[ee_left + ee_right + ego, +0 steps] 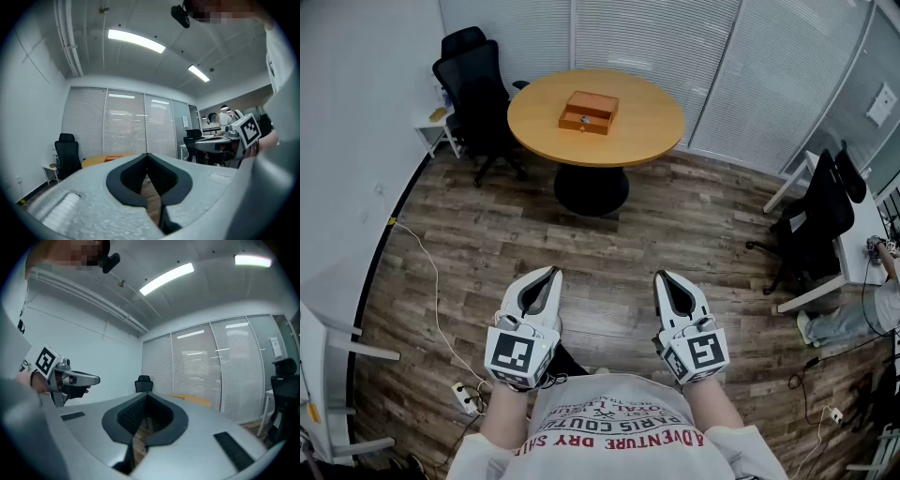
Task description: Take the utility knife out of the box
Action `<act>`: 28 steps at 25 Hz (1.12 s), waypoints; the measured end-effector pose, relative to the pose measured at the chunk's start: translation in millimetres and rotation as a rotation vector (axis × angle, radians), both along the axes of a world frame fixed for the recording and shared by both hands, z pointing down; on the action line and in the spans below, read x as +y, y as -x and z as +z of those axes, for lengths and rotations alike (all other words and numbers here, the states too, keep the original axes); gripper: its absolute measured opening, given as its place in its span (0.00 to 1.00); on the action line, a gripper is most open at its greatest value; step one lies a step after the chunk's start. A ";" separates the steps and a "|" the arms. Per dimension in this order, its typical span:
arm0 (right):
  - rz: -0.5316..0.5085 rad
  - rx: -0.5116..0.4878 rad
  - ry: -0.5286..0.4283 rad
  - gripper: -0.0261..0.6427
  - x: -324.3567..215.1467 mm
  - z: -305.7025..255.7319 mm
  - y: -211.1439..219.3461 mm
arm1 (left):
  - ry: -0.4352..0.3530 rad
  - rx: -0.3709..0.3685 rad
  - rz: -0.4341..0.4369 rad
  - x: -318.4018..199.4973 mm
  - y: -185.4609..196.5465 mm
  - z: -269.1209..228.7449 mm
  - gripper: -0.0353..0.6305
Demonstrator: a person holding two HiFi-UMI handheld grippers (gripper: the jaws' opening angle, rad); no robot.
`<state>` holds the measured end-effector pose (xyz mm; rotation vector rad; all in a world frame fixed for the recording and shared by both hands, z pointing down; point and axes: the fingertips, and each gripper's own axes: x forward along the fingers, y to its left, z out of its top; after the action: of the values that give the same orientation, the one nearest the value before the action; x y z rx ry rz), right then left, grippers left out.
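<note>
Orange-brown box (588, 112) on a light tan table (649, 127); grey-brown plank-patterned floor (694, 234); black chair (478, 89); left gripper (551, 273) and right gripper (662, 277) pale grey (black-and-white square markers on their cubes).

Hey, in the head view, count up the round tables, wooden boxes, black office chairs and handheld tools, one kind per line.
Round table: 1
Wooden box: 1
Black office chairs: 2
Tools: 2, left tool and right tool
Total: 6
</note>
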<state>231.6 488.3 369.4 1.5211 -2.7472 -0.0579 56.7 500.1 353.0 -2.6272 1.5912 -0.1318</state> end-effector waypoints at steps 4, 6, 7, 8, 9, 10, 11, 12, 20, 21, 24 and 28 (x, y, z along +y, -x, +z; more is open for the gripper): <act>-0.012 -0.001 0.005 0.05 -2.8 -0.1 -0.4 | 0.003 0.004 0.007 -3.0 -3.8 -0.9 0.05; -0.010 -0.011 0.000 0.05 -3.5 -1.0 0.4 | 0.009 0.024 0.020 -3.0 -3.5 -1.8 0.05; 0.001 -0.020 -0.008 0.05 -4.3 -2.5 -0.2 | 0.011 0.034 0.025 -3.3 -2.6 -2.4 0.05; 0.019 -0.029 -0.017 0.05 -5.7 -4.3 -2.1 | 0.013 0.038 0.026 -4.1 -1.5 -2.5 0.05; 0.040 -0.037 -0.024 0.05 -7.4 -5.9 -4.5 | 0.015 0.035 0.023 -5.5 -0.4 -2.0 0.04; 0.058 -0.045 -0.027 0.05 -9.6 -6.5 -6.9 | 0.018 0.028 0.019 -7.4 0.4 -1.0 0.05; 0.069 -0.053 -0.025 0.05 -12.1 -5.8 -8.5 | 0.022 0.021 0.016 -9.7 0.9 0.1 0.05; 0.074 -0.058 -0.021 0.05 -15.1 -3.8 -9.4 | 0.026 0.016 0.015 -12.3 1.0 1.0 0.04; 0.083 -0.082 0.049 0.05 -49.5 13.7 -1.2 | 0.060 0.014 0.010 -44.2 13.7 12.4 0.04; 0.084 -0.084 0.053 0.05 -55.7 14.8 1.9 | 0.064 0.014 0.009 -50.7 17.0 14.2 0.04; 0.098 -0.094 0.060 0.05 -78.7 14.8 11.2 | 0.081 0.020 0.010 -76.4 27.7 17.4 0.05; 0.114 -0.089 0.070 0.05 -118.5 15.4 30.4 | 0.090 0.027 0.024 -117.0 46.1 18.8 0.04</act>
<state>201.2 369.8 384.8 1.6976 -2.6905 0.1071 10.6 383.0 371.8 -2.7261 1.5976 -0.1722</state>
